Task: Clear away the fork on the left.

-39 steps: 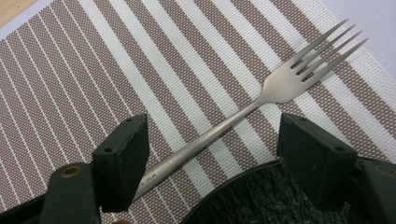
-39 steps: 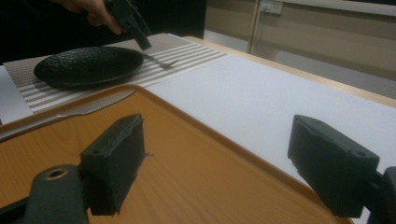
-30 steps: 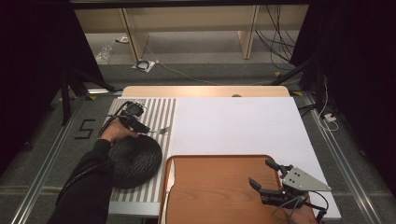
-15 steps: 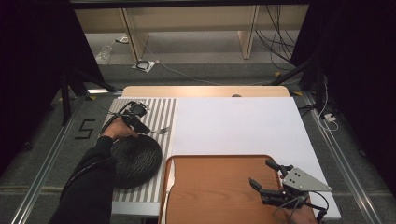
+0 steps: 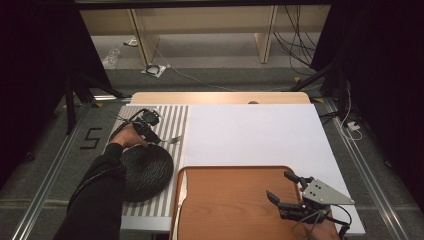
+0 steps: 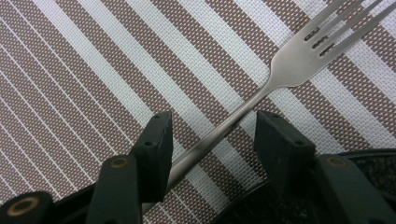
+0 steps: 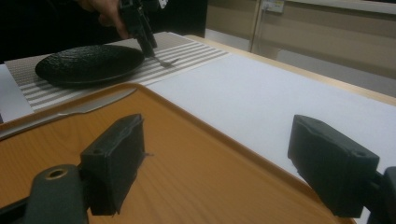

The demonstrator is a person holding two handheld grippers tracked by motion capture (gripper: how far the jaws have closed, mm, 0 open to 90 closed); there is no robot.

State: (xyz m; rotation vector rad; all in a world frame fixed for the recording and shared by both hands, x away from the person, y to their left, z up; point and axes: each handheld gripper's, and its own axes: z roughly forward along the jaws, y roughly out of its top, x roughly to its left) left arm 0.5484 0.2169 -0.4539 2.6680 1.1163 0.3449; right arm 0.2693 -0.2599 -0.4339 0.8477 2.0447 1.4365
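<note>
The left gripper (image 6: pixel 210 135) is closing its half-open jaws around the fork (image 6: pixel 261 88) handle, lying on the striped mat just beside the black plate (image 5: pixel 145 170), not yet pinching, so next it needs a firm squeeze before lifting.

A grey floor (image 5: pixel 210 80) lies beyond the desk (image 5: pixel 215 97), strewn with cables (image 5: pixel 295 45). Pale wooden shelving (image 5: pixel 200 20) stands behind. Black curtains (image 5: pixel 35 75) darken both sides.
</note>
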